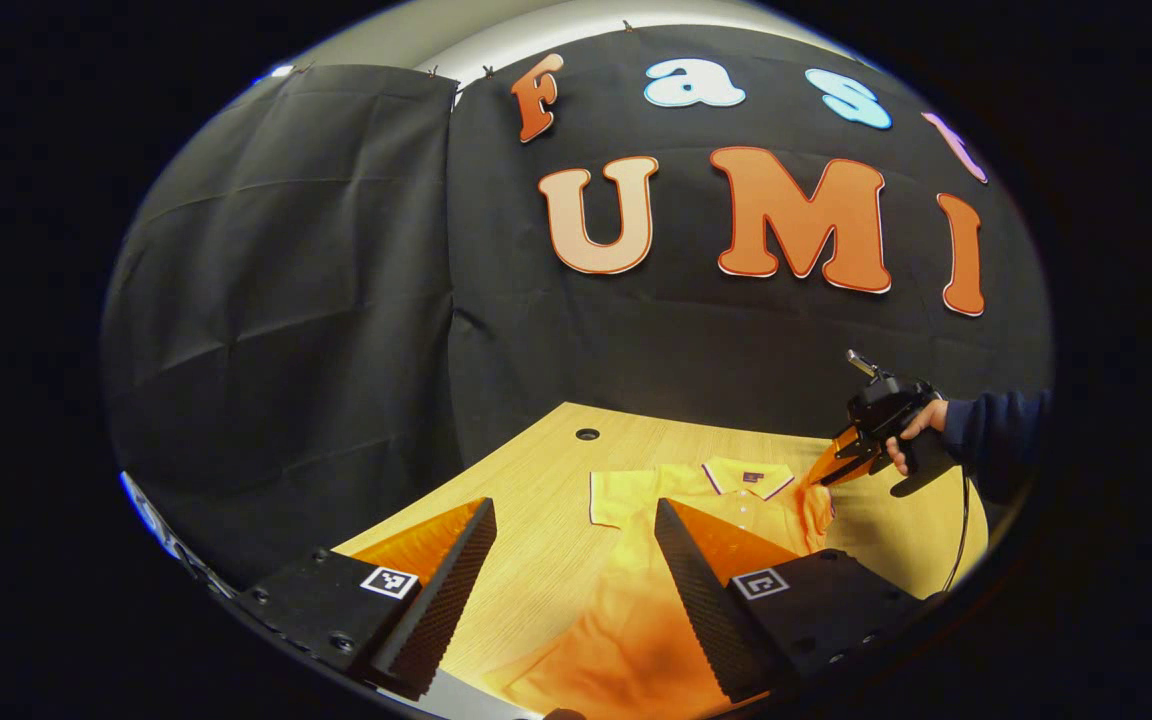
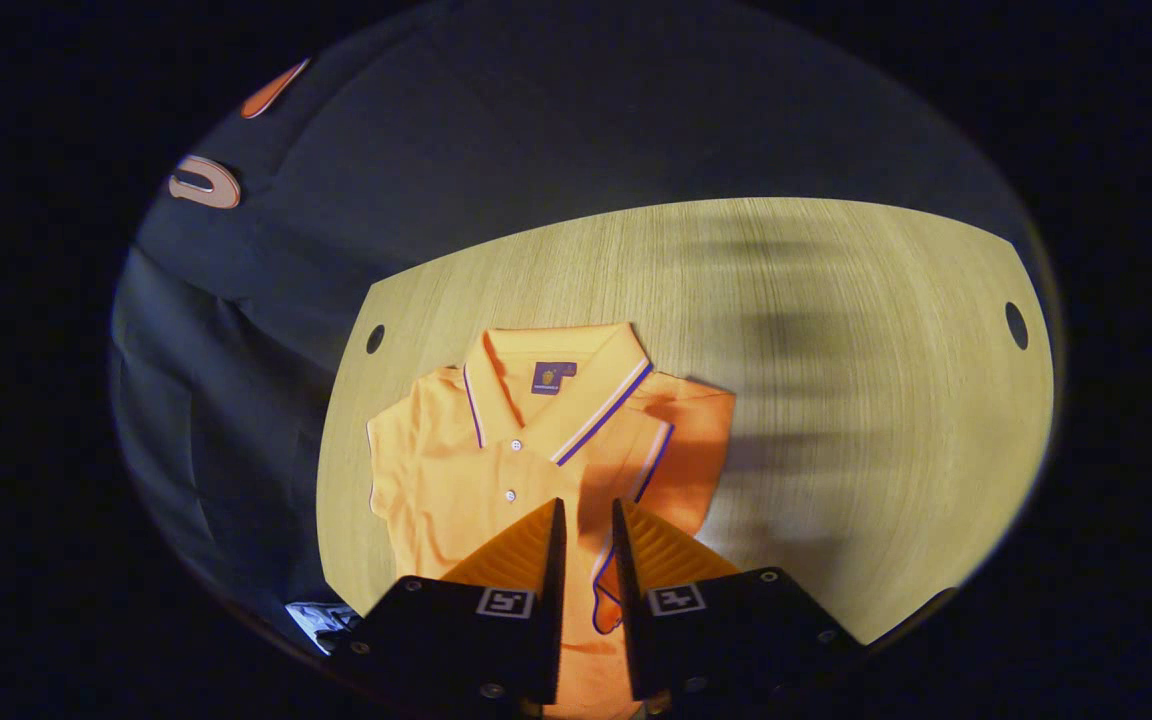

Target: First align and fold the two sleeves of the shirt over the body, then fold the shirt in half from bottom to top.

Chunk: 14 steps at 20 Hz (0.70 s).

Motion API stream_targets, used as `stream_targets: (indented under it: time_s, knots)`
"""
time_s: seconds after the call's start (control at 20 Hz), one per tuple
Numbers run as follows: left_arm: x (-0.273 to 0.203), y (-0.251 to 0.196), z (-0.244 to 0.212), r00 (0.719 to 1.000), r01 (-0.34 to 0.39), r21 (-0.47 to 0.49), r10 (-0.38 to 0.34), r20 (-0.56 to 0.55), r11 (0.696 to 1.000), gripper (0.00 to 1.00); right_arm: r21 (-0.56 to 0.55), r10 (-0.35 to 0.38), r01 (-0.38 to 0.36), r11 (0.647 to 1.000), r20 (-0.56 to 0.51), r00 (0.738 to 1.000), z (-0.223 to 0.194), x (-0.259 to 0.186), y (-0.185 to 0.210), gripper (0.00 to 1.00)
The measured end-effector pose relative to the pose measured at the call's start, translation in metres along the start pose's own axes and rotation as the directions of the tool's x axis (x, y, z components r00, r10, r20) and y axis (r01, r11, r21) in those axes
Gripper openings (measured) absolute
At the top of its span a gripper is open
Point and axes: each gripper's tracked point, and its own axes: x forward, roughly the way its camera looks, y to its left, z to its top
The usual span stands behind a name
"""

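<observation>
1. Nearest the lens in the right gripper view is the right gripper (image 2: pixel 586 530), its fingers drawn close with a narrow gap. A strip of trimmed sleeve edge (image 2: pixel 604 585) shows in that gap, but whether the fingers actually pinch the cloth I cannot tell.
2. In the left gripper view the left gripper (image 1: pixel 576 560) hangs spread wide and released above the lower body of the shirt (image 1: pixel 636 610), grasping nothing.
3. The orange polo shirt (image 2: pixel 456 470) lies face up on the wooden counter (image 2: pixel 836 400), collar (image 2: pixel 556 385) toward the booth wall. Its one sleeve (image 2: pixel 681 440) appears already turned over the body; the other sleeve (image 1: pixel 621 498) lies flat and spread out.
4. To do this step well, I judge: lay the carried sleeve so its trim runs parallel to the placket, let go only once the cloth lies flat, then smooth outward.
5. The left gripper should take the remaining sleeve at its cuff edge, lifting low so the body is not dragged.
6. Room: bare counter stretches wide beside the folded sleeve. The shirt's other side sits near the counter edge (image 2: pixel 336 480) and a cable hole (image 2: pixel 375 338), so less slack there.
</observation>
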Motion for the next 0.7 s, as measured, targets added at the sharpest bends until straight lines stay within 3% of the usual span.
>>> stream_targets:
  time_s: [0.05,0.1,0.15,0.25,0.3,0.35,0.45,0.5,0.6,0.7]
  knots:
    - [0.000,-0.001,0.000,1.000,-0.001,0.001,0.001,-0.004,1.000,0.98,0.005,0.025,-0.025,1.000,0.002,1.000,0.001,0.002,0.006,0.24]
    - [0.001,-0.001,-0.002,1.000,-0.003,0.004,0.003,-0.008,1.000,0.98,0.010,0.026,-0.026,1.000,-0.002,1.000,0.001,0.003,0.006,0.45]
    - [0.002,-0.001,-0.002,1.000,-0.005,0.009,0.005,-0.011,1.000,0.98,0.009,0.030,-0.030,1.000,0.000,1.000,0.001,0.005,0.006,0.48]
    - [0.003,0.000,-0.003,1.000,-0.005,0.015,0.005,-0.018,1.000,0.98,-0.004,0.025,-0.025,1.000,0.003,1.000,-0.001,0.006,0.004,0.53]
    - [0.005,-0.002,-0.004,1.000,0.000,0.015,0.000,-0.023,1.000,0.98,-0.015,0.017,-0.017,1.000,0.003,1.000,-0.002,0.004,0.001,0.45]
    - [0.009,-0.003,-0.004,0.999,0.003,0.011,-0.003,-0.033,1.000,0.98,-0.030,0.015,-0.014,0.999,0.013,1.000,-0.002,0.001,0.000,0.59]
    - [0.018,-0.004,-0.007,0.998,0.017,-0.009,-0.018,-0.067,1.000,0.98,-0.045,0.015,-0.014,0.999,0.034,0.999,-0.003,-0.005,0.000,0.69]
    - [0.025,-0.005,-0.010,0.996,0.028,-0.030,-0.031,-0.089,0.999,0.98,-0.045,0.018,-0.016,0.999,0.041,0.999,-0.005,-0.009,0.001,0.80]
    - [0.040,-0.002,-0.011,0.990,0.022,-0.072,-0.032,-0.137,0.997,0.98,-0.044,0.022,-0.019,0.999,0.059,0.998,-0.007,-0.019,0.000,0.91]
    - [0.056,0.003,-0.015,0.984,0.025,-0.112,-0.044,-0.174,0.993,0.98,-0.039,0.015,-0.011,0.999,0.088,0.996,-0.008,-0.029,-0.002,0.94]
